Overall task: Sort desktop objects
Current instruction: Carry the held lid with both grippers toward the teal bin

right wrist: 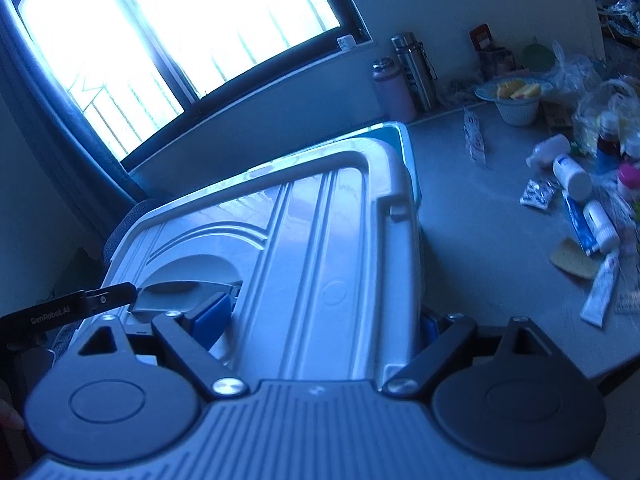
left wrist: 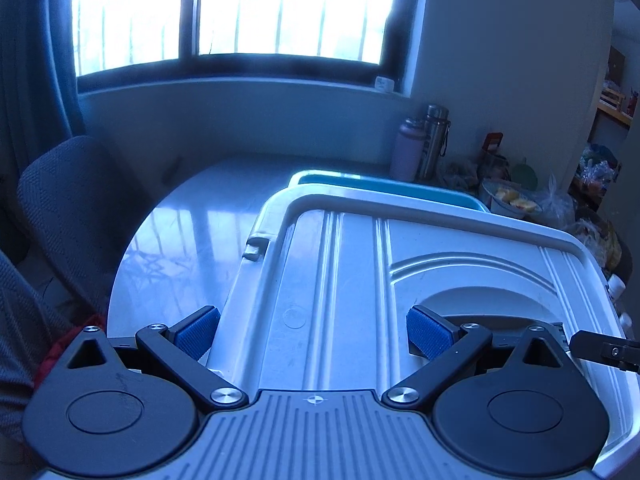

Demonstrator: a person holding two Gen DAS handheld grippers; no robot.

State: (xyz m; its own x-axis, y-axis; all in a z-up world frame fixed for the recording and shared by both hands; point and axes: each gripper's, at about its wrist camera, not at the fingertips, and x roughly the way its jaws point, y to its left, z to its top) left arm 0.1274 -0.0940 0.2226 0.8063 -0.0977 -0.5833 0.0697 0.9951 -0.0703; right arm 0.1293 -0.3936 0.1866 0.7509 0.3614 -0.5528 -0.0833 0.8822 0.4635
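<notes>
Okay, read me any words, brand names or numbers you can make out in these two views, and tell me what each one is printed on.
"GenRoboLAI", as far as it reads; the last letters are unclear: on the black bar at the left edge of the right wrist view.
White bottle, blue tube, white tube: print blurred, unreadable.
Steel flask and small packet: markings too small.
White box lid: ridges only, no text.

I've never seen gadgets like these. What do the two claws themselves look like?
Each claw, left and right, has black hinged arms with silver screws, blue ribbed pads, round black discs and a grey ridged body. One arm reads "GenRoboLAI" in pale letters.
</notes>
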